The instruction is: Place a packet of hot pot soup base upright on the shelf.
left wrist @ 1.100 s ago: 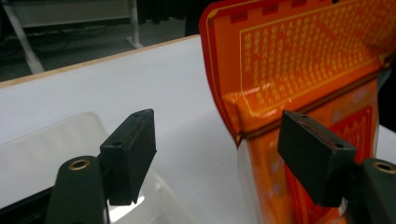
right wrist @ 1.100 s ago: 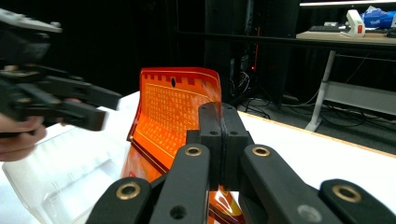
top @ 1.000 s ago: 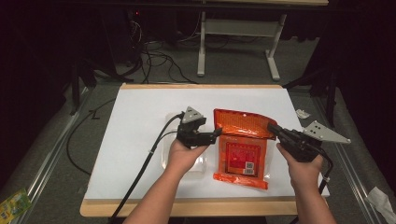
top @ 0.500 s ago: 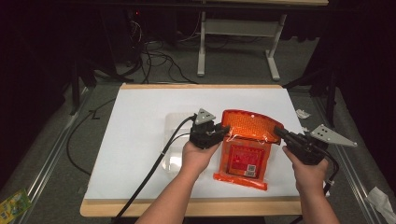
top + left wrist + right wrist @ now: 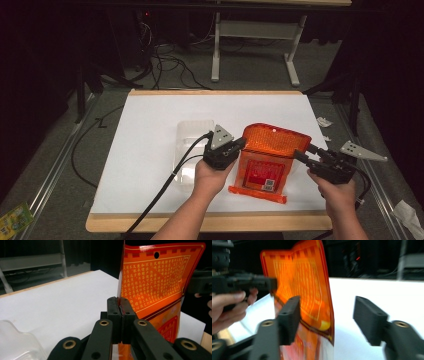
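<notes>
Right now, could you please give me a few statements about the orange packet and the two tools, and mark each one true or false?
1. The left tool is shut on the edge of the orange packet. True.
2. The right tool is clamped on the packet. False: its jaws stand apart, having just been opening, with the packet's edge between them but not pressed.
3. The packet's top part stands up off the white table. True.
4. A clear plastic tray lies to the right of the packet in the high view. False: it lies to its left, by the left hand.
5. The packet's top has a small round hole. True.
</notes>
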`<state>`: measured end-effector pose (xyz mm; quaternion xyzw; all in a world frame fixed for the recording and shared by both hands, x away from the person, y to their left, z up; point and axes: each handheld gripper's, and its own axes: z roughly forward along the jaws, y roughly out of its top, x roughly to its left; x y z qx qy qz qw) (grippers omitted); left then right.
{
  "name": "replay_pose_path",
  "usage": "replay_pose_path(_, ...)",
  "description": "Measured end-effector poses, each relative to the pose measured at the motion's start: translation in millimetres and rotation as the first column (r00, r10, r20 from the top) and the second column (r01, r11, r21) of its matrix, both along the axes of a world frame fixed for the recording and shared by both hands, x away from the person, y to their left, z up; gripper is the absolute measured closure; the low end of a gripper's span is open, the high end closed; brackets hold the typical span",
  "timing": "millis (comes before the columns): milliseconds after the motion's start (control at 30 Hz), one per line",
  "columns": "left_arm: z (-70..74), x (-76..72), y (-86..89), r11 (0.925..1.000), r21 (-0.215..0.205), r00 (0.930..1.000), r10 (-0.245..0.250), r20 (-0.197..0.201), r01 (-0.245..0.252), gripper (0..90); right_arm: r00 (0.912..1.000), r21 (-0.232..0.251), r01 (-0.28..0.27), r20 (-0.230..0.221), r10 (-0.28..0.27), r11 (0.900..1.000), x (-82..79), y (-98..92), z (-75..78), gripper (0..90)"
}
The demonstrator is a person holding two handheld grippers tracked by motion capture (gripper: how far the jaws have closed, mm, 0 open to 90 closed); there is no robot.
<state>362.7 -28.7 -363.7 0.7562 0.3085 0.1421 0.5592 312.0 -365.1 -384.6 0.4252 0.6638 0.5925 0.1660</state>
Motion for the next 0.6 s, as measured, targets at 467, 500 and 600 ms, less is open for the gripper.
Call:
replay_pose_path(467,4.0,-13.9,2.7,0.999,0.044,0.9987,-0.007,0.051,0.005,88.7,0.9706,-0.029,-0.217,-0.114,0.212,0.976,18.5,32.8,-29.2,41.3)
replay_pose_path(500,4.4,-14.9,3.0,0.9987,0.05,0.9985,-0.008,0.053,0.006,88.5,0.9675,-0.034,-0.23,-0.116,0.225,0.973,18.7,34.3,-30.3,43.6)
replay_pose_path(600,4.0,-15.1,5.1,0.9986,0.053,0.9984,-0.005,0.056,0.002,87.0,0.9602,-0.064,-0.264,-0.113,0.255,0.963,16.6,40.4,-32.7,56.3)
